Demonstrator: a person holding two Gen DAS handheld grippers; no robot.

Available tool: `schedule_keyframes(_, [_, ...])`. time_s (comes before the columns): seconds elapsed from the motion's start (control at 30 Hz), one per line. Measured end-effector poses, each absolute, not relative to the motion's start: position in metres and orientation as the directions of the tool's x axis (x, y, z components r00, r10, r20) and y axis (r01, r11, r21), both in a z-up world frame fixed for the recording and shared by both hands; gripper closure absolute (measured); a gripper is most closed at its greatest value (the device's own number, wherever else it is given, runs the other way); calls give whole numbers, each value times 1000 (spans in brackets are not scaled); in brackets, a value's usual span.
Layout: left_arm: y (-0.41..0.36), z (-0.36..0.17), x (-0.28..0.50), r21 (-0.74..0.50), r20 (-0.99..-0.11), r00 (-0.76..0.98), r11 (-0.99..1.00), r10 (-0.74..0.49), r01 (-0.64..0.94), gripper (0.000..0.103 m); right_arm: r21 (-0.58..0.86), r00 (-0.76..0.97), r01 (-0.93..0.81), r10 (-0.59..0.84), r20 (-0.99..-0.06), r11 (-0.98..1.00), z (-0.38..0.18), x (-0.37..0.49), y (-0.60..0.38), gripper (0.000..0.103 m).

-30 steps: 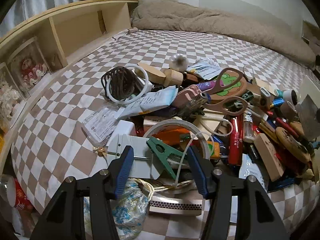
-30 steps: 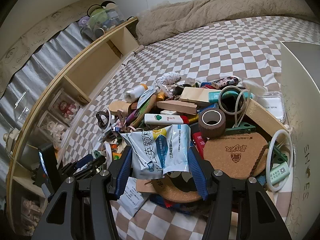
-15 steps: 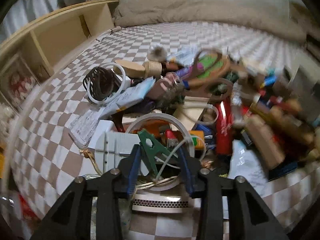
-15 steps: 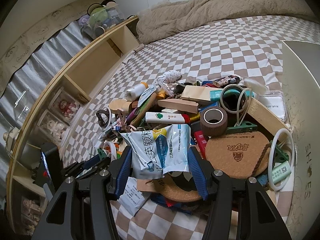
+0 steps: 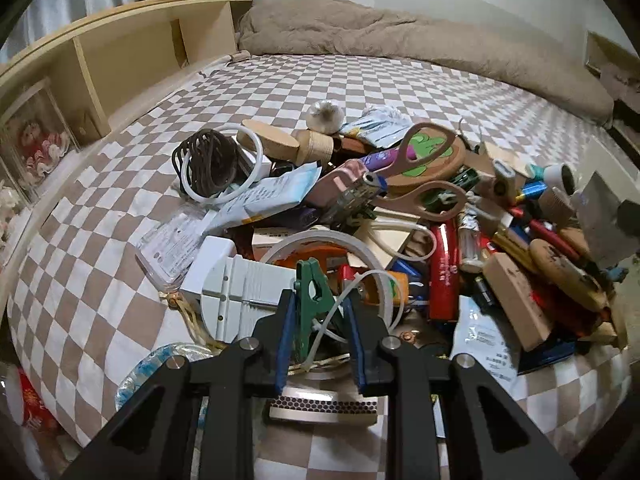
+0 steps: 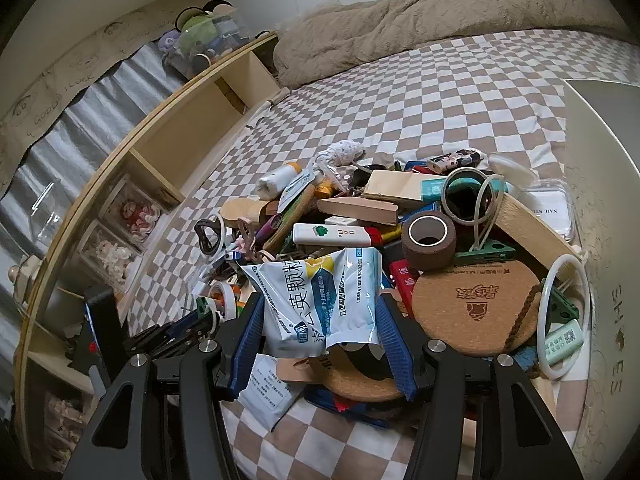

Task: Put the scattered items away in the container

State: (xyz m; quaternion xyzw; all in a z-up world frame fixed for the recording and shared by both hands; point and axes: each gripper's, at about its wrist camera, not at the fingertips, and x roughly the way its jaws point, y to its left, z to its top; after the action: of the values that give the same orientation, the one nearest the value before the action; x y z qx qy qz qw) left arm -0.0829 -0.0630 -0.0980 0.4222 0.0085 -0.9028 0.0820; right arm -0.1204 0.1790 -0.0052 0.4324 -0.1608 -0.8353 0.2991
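**Green clip getting pinched, sachet held, box off to the side**

A checkered bedspread (image 5: 360, 92) was seen stretched over a bed, with a wooden shelf along one edge and a beige blanket bunched at the far end. A big pile of odds and ends was heaped near the front edge of the bed.

The left gripper (image 5: 320, 336) had just been closing, and a green clip (image 5: 314, 304) was caught between its blue pads, which looked pressed against it or very nearly so. A white cable tie (image 5: 340, 308) was looped right across the clip and between the fingers too.

In the right gripper (image 6: 320, 336) a blue-and-white sachet (image 6: 320, 300) was held, pinched by its sides. The white container (image 6: 600, 240) was seen at the right edge of the pile.

What could go wrong: the tie could probably be dragged up along with the clip, so nearby bits might get tugged off the bed edge. The clip's sloped handles could also be squeezed out sideways if gripped off-centre.
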Motion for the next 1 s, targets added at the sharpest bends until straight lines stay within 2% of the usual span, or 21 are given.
schedule_keyframes(0.23, [-52, -81, -69, 32, -727, -679, -993, -103, 116, 79, 515, -453, 368, -633, -628, -774, -2, -115, 177, 46])
schedule_keyframes(0.73, [-46, -68, -58, -24, -709, -703, -996, -46, 90, 79, 410, -484, 389, -561, -672, -825, 2, -83, 157, 46])
schedule_keyframes(1.0, [-36, -50, -54, -45, -681, -732, -997, -16, 64, 79, 390, -518, 390, -549, -656, -834, 16, -73, 162, 46])
